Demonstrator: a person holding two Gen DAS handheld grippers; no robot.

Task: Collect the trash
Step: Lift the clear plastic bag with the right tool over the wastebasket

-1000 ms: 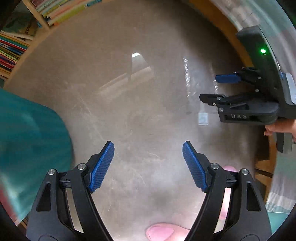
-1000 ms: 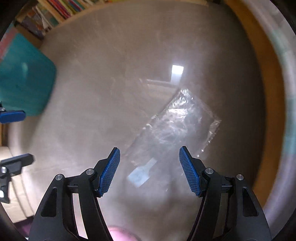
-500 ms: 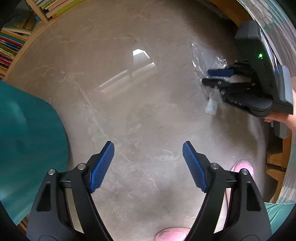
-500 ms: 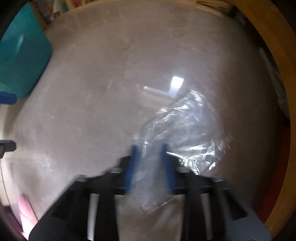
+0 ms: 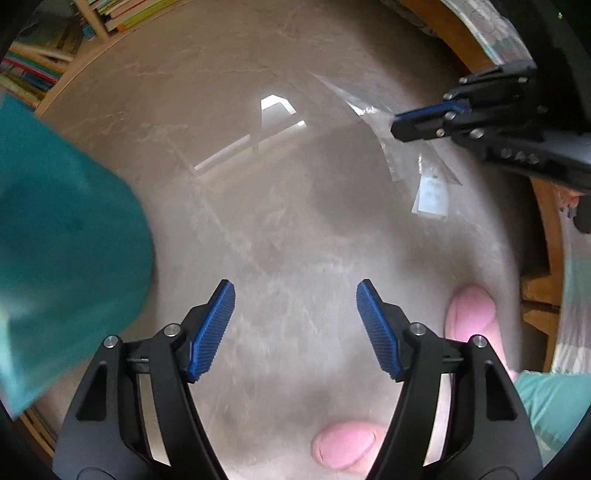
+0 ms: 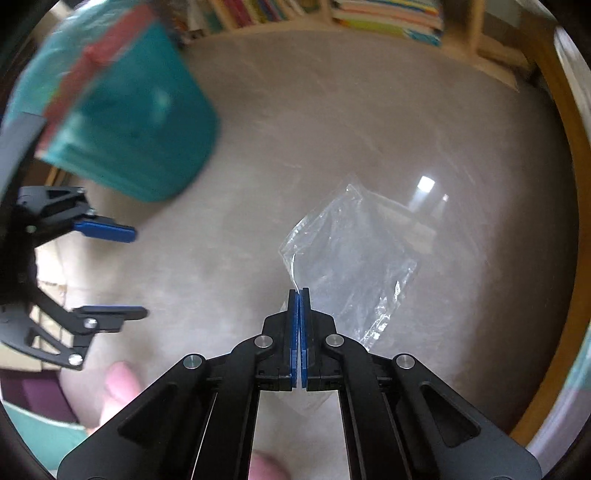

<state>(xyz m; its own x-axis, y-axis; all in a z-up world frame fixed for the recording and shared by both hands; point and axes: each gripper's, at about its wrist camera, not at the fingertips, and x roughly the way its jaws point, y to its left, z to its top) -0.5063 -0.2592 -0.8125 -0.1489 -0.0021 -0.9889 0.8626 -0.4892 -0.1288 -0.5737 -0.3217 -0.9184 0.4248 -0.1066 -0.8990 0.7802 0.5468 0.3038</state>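
Observation:
A clear plastic bag [image 6: 351, 258] hangs from my right gripper [image 6: 299, 295], which is shut on its edge and holds it above the grey floor. In the left wrist view the right gripper [image 5: 428, 120] is at the upper right with the plastic bag [image 5: 410, 155] and its white label trailing below it. My left gripper [image 5: 295, 325] is open and empty over the floor; it also shows in the right wrist view [image 6: 114, 273] at the left. A teal bin [image 6: 129, 122] stands at the upper left, and in the left wrist view the teal bin [image 5: 62, 236] is at the left.
Bookshelves [image 6: 384, 18] line the far side of the floor. A wooden frame [image 6: 565, 155] curves along the right. The person's pink slippers [image 5: 472, 317] stand near the lower edge of the left wrist view.
My right gripper has closed on the plastic bag and lifted it off the floor. The left gripper has stayed open; the teal bin has come closer in both views.

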